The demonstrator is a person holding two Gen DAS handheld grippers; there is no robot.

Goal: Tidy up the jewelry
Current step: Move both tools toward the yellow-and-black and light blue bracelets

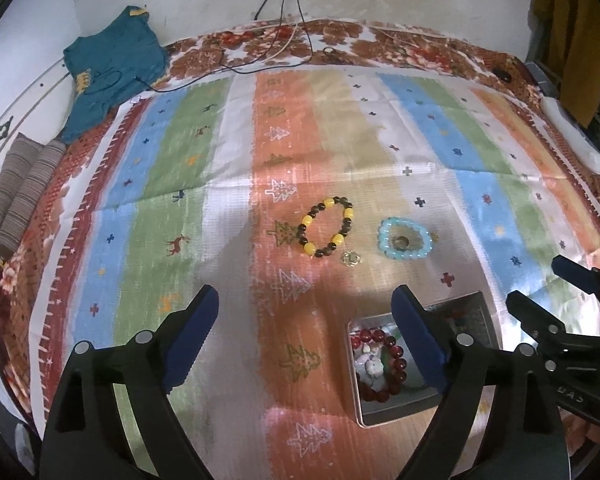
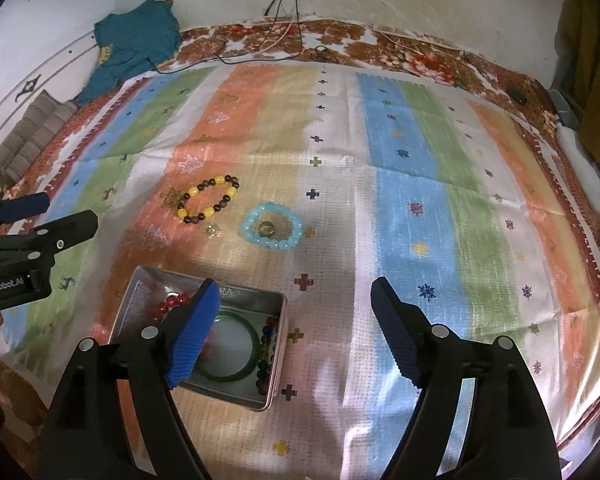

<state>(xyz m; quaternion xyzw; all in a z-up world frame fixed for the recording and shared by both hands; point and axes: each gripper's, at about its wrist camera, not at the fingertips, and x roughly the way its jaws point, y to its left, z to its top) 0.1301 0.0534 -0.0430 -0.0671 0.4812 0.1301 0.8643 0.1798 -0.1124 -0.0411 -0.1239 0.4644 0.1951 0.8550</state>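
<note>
"GenRobot.AI" on left tongs (image 2: 40, 216)

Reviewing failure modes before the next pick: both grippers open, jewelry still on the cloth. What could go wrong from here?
1. The small ring lies inside the light blue bracelet; grabbing either may drag the other.
2. The tiny clear ring beside the yellow-and-dark bead bracelet is small for the wide pads and may slip.
3. The tin already holds several pieces; the right hand-held gripper near it could knock it.

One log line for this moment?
left hand-held gripper open | right hand-held gripper open | yellow bracelet, blue bracelet on cloth | tin part-filled
</note>
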